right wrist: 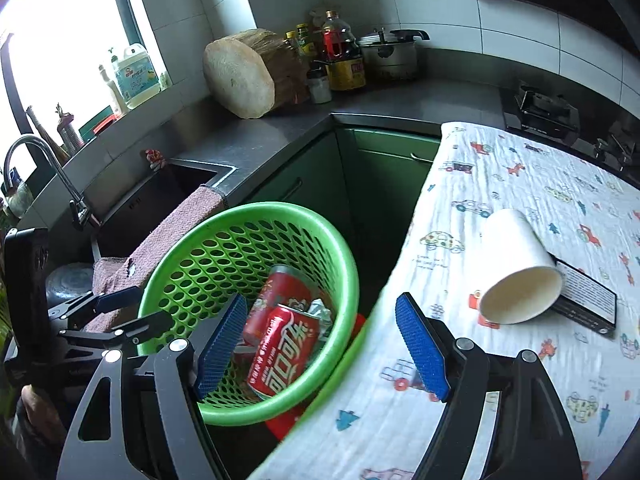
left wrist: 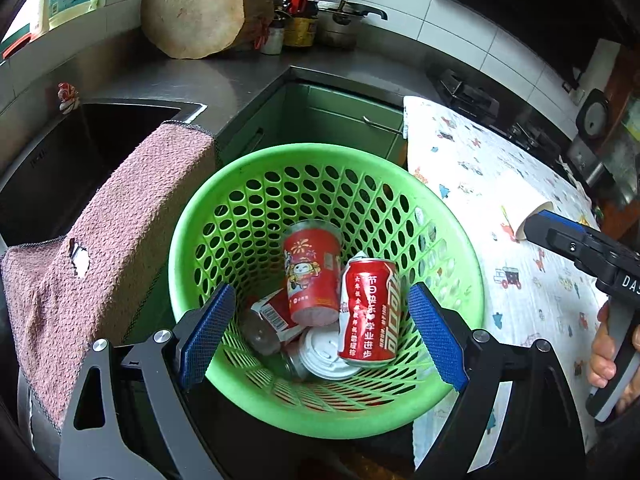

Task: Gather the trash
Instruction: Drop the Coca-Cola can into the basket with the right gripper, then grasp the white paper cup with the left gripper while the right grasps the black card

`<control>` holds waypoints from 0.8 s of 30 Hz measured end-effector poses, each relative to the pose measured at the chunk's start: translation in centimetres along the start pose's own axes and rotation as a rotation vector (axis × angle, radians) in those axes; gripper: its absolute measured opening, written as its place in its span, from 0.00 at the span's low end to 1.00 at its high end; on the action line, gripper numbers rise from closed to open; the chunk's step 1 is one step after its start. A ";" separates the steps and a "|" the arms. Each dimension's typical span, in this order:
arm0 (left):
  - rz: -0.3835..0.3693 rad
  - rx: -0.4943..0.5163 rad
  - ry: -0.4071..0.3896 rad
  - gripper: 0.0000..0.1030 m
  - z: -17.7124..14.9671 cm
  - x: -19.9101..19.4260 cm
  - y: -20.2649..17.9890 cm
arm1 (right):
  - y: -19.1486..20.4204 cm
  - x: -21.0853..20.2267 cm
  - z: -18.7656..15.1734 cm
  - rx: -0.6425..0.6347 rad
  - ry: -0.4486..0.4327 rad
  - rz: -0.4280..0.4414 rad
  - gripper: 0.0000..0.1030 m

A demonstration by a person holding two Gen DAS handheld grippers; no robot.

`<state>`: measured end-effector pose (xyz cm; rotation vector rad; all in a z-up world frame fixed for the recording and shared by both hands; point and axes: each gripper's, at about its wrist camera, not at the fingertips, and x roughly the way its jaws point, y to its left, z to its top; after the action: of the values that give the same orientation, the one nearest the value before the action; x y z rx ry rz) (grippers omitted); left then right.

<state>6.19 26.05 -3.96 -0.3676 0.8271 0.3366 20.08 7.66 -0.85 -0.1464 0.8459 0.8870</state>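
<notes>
A green perforated basket point(left wrist: 256, 160) point(right wrist: 248, 210) sits on the floor between the cabinets and a cloth-covered table. Inside lie a red Coca-Cola can point(left wrist: 370, 312) point(right wrist: 280, 356), a red printed cup point(left wrist: 314, 272), a crumpled clear bottle point(left wrist: 264, 332) and a white lid point(left wrist: 330, 356). My left gripper point(left wrist: 322, 332) is open and empty above the basket. My right gripper point(right wrist: 322, 344) is open and empty over the table's near edge. A white paper cup point(right wrist: 518, 268) point(left wrist: 520, 204) lies on its side on the table, right of my right gripper.
A patterned cloth point(right wrist: 500, 184) covers the table; a black booklet point(right wrist: 588, 300) lies beside the cup. A pink towel point(left wrist: 112, 248) hangs over the sink edge left of the basket. A round chopping block point(right wrist: 248, 72), bottles and a pot stand on the counter.
</notes>
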 end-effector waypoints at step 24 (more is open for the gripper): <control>-0.160 0.071 0.078 0.89 8.4 6.3 -13.7 | -20.1 -0.5 -1.2 -0.208 0.171 -0.169 0.82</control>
<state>21.50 18.54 -0.98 -0.3801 0.8779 0.1442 33.93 -6.17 -5.70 -0.4747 0.8845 0.8090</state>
